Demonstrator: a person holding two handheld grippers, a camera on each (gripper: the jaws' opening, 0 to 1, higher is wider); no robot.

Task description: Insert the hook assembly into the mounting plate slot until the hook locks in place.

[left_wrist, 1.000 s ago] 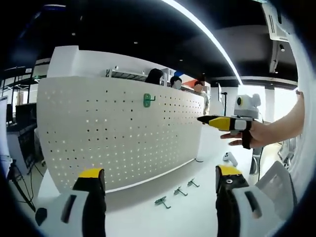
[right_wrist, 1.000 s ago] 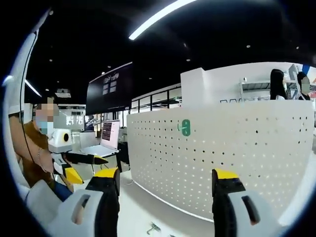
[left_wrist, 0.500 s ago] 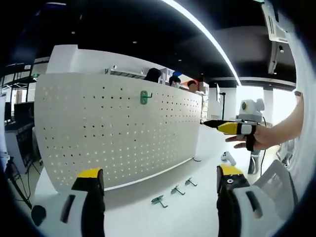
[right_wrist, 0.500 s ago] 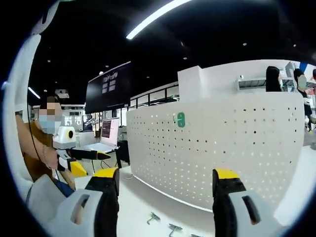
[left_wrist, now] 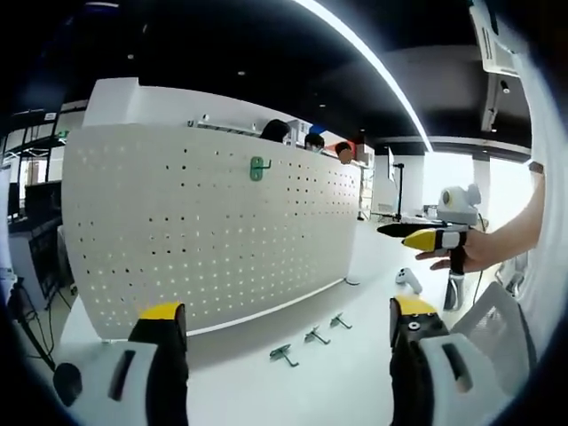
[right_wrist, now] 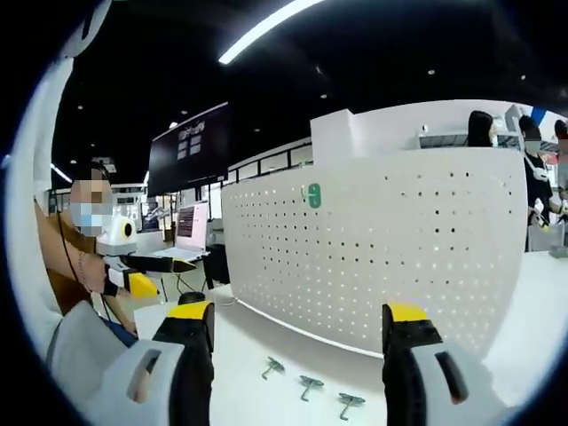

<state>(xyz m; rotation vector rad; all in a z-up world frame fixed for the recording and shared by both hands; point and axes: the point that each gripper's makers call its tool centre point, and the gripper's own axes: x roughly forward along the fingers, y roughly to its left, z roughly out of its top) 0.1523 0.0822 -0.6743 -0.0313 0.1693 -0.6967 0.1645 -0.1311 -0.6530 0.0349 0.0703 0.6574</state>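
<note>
Both grippers, left (left_wrist: 282, 333) and right (right_wrist: 291, 333), gape empty; three hooks (right_wrist: 307, 384) lie low centre, ungrasped, so picking one comes next

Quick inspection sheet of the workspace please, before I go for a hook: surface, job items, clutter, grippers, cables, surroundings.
Surface: white table, bare in front of the board.
Job's things: pegboard upright; one green hook already on it near the top; three loose hooks lying in a row at its foot.
Clutter: small white object on the table, too small to identify.
Grippers: left gripper and right gripper both open, empty, above the table.
Cables: one thin cable at the board's end.
Surroundings: laptop, ceiling light strip, people behind the board.
</note>
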